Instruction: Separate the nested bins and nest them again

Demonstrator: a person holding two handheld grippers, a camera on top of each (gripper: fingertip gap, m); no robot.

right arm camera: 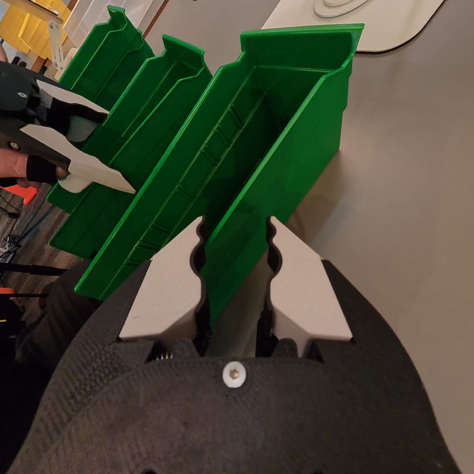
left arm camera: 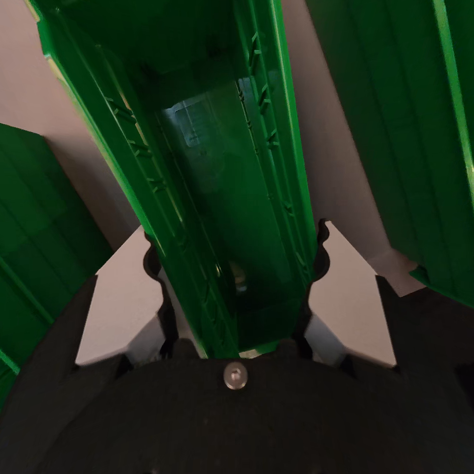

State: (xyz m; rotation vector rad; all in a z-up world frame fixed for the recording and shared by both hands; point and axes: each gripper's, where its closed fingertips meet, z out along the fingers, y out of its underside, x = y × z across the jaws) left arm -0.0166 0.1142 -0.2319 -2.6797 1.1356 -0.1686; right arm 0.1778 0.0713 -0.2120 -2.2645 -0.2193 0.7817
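Note:
Three long green bins stand side by side on a grey table (right arm camera: 410,205). In the right wrist view my right gripper (right arm camera: 234,220) is open. Its fingers straddle the right side wall of the nearest bin (right arm camera: 307,154), left finger inside, right finger outside. My left gripper (right arm camera: 120,151) spans the width of the middle bin (right arm camera: 164,102). The far bin (right arm camera: 110,51) lies behind it. In the blurred left wrist view my left gripper (left arm camera: 236,230) has both fingers against the sides of that middle bin (left arm camera: 218,179). Other bins flank it on the right (left arm camera: 397,128) and left (left arm camera: 38,205).
A white board (right arm camera: 359,28) with a round white piece lies on the table beyond the bins. A gloved hand (right arm camera: 15,166) holds the left gripper. The table edge and floor with cables (right arm camera: 23,230) lie to the left. Yellow objects (right arm camera: 25,28) are far back.

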